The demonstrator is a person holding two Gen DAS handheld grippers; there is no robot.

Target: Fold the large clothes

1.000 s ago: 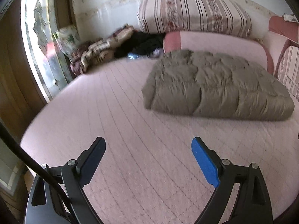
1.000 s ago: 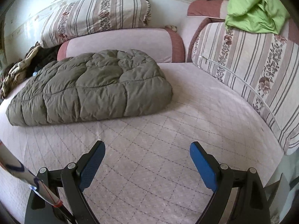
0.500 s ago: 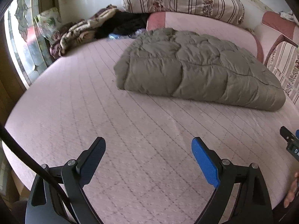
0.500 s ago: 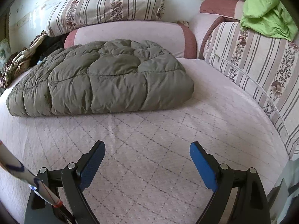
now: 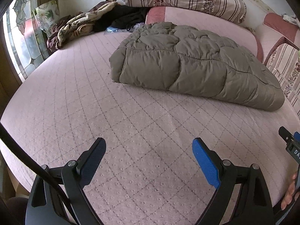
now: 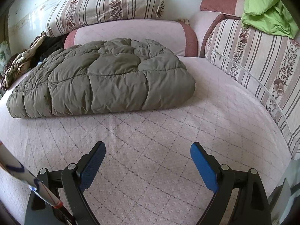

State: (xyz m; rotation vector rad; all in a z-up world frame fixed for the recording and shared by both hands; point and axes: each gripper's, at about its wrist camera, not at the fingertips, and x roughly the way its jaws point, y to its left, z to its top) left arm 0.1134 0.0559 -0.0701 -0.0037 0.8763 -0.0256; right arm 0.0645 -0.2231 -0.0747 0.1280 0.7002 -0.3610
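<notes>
An olive-green quilted puffer garment [image 5: 195,63] lies folded into a thick bundle on the pink quilted bed [image 5: 131,131]; it also fills the middle of the right wrist view [image 6: 105,78]. My left gripper [image 5: 149,146] hovers open over bare bedcover, well short of the garment's near edge. The right gripper [image 6: 147,150] is likewise open over the cover, nothing between its blue pads. Part of the right gripper's tool and the fingers of a hand [image 5: 289,191] show at the left view's right edge.
Striped floral cushions [image 6: 105,5] and a pink bolster [image 6: 131,33] line the back. A striped cushion [image 6: 258,61] with a lime-green cloth [image 6: 268,16] runs along the right. Crumpled brown and black clothes [image 5: 80,26] sit at the far left by a stained-glass window [image 5: 20,37].
The left view tipped downward and closer to the bed, and the right tool's edge came into it. The right view shifted so the garment sits nearer and more central.
</notes>
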